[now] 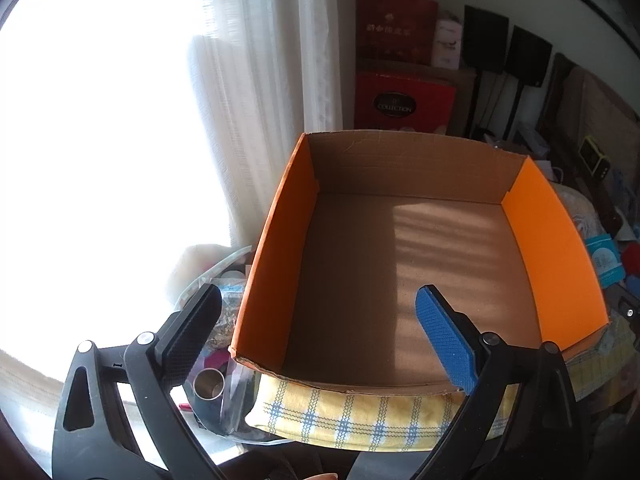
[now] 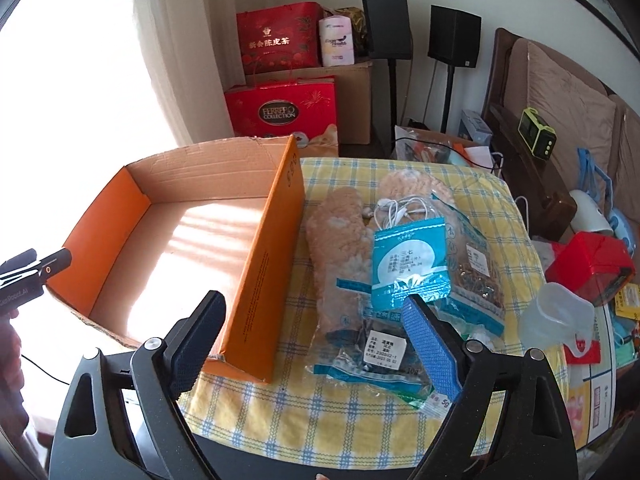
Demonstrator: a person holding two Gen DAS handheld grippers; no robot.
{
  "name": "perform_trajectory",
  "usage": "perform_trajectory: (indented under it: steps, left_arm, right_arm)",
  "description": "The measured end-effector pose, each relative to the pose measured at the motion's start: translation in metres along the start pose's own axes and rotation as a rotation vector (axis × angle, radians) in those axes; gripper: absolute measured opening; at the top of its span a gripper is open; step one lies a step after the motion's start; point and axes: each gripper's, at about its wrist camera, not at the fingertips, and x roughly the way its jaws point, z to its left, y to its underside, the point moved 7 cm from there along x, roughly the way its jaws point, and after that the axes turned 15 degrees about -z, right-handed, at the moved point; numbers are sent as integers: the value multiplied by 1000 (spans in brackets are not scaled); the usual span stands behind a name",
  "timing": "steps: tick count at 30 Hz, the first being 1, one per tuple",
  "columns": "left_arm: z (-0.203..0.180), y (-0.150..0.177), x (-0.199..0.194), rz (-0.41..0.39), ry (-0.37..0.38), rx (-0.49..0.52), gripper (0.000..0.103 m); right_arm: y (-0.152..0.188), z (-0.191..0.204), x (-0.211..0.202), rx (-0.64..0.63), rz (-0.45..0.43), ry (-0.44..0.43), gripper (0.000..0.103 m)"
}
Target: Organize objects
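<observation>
Both sets of jaws wide and holding nothing: left gripper [image 1: 320,332] aimed into bare box [image 1: 556,256], presumably the destination, right gripper [image 2: 316,336] poised over packets [image 2: 408,260] heaped on slippers [image 2: 340,240] beside it on cloth [image 2: 320,416], likely first pick.

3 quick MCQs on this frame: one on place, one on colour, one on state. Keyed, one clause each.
1. Where does the teal foil packet lie?
A. in the box
B. on the fuzzy peach slippers, right of the box
C. on the floor

2. The inner side walls of the open cardboard box are:
A. orange
B. green
C. white

3. The box is:
A. half full
B. lidded
C. empty

Key: 1 B, it rests on the slippers outside the box; 2 A, both side walls are orange; 3 C, only bare floor shows inside.
</observation>
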Motion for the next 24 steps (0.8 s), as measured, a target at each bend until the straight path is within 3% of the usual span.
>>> perform_trajectory:
  steps: [3,5,8,12,14,16,20,24]
  left_arm:
    - [13,2,8,16,-5,-14,89]
    - [22,4,13,25,-4,-34,81]
    - [34,7,19,45,12,-65,79]
    - [39,13,30,83,31,-69,68]
    - [38,17,35,108,53,-70,60]
    - [34,20,39,131,73,-70,52]
    - [26,29,48,181,131,-88,43]
    - [25,33,49,180,121,-86,42]
  right_arm:
    - [3,10,9,-23,24,-24,73]
    - [6,16,14,-32,48,-46,56]
    - [12,24,22,-23,81,-81,43]
    - [17,31,29,-17,112,-105,38]
    - [19,34,30,-6,128,-126,26]
    - [21,37,31,7,143,-147,21]
    - [22,39,29,4,144,-152,21]
    - [25,42,25,-17,146,-151,21]
